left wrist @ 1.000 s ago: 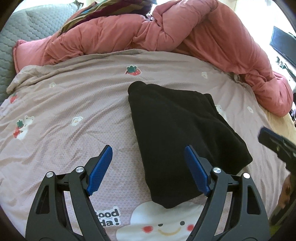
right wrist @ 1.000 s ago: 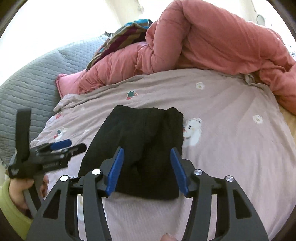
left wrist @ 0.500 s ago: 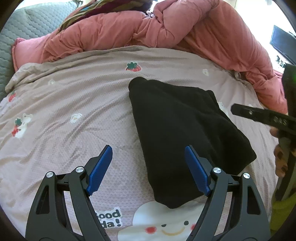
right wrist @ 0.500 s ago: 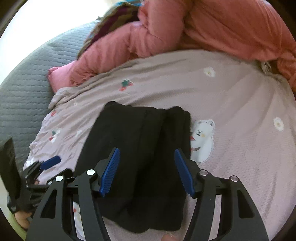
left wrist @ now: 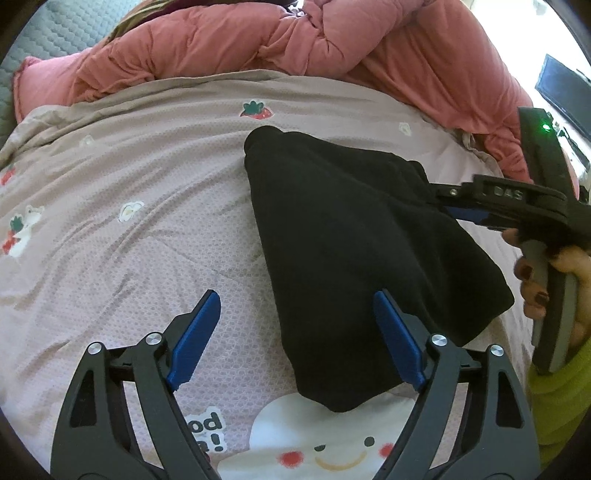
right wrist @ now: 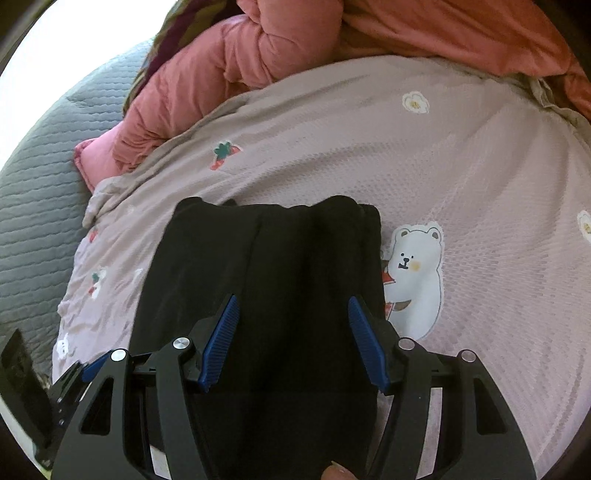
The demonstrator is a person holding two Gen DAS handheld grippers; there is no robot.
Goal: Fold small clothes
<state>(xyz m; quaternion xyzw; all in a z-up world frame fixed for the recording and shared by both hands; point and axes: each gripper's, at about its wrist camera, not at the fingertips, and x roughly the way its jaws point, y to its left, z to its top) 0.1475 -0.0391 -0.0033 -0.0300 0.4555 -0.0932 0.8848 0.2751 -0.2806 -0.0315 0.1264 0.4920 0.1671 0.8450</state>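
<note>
A folded black garment lies flat on the pink printed bedspread; it also shows in the right wrist view. My left gripper is open and empty, hovering above the garment's near left edge. My right gripper is open and empty, low over the garment's middle. It also shows in the left wrist view, reaching in from the right over the garment's far right edge.
A bunched pink duvet lies along the far side of the bed, also in the right wrist view. A grey quilted headboard stands at the left. A dark screen sits far right.
My right gripper has moved forward and down over the black garment, entering the left wrist view from the right. My left gripper has barely moved. The garment lies unchanged.
</note>
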